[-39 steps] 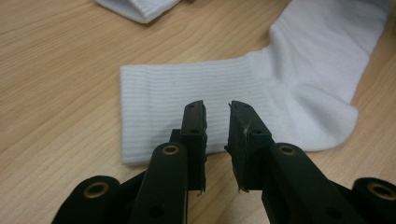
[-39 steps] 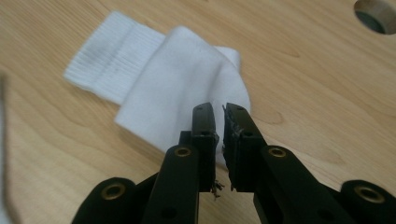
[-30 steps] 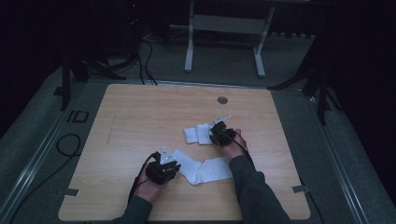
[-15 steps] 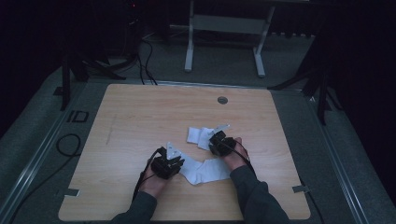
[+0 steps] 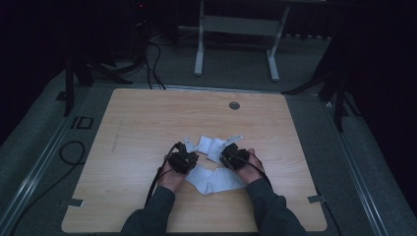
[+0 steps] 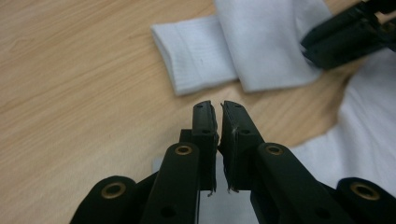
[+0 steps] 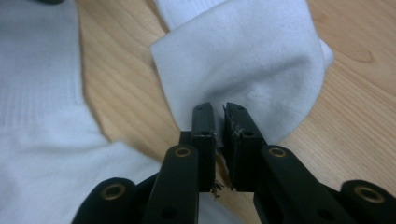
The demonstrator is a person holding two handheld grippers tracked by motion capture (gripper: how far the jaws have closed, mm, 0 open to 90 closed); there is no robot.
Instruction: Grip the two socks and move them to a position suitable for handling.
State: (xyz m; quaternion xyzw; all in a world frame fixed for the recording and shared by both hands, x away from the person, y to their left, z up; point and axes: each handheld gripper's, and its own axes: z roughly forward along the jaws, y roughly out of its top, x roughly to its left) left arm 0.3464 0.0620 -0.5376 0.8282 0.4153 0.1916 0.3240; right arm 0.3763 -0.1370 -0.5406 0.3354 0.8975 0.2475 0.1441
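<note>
Found the folded sock point(image 7: 243, 60) lying straight ahead of the right gripper point(image 7: 218, 112), its nearest edge touching the tips. Read those jaws as pressed together but for a hairline slit. Could not tell whether any cloth was pinched between them.

Saw the same sock from the left gripper point(image 6: 218, 109) too: beyond the tips and a little to their right, ribbed cuff outermost, with bare wood between. Noted the right gripper point(image 6: 345, 37) resting on its far corner.

Found the flat sock point(image 6: 369, 135) to the right of the left jaws and running back underneath them. Read those jaws as drawn together as well, with only a thread of lint in the slit and no cloth seen inside.

From the high view, placed both socks on the bench point(image 5: 147, 123) near its front edge: folded sock point(image 5: 209, 146) just ahead of and between the two pairs of tips, flat sock point(image 5: 216, 179) behind them, between the hands. Placed the left gripper point(image 5: 187, 151) and right gripper point(image 5: 227, 148) near each other.

Judged the step as folding or pairing the socks, with the folded one being settled. Judged next as opening a pair of jaws, dropping onto an edge of the flat sock, and closing on one layer.
</note>
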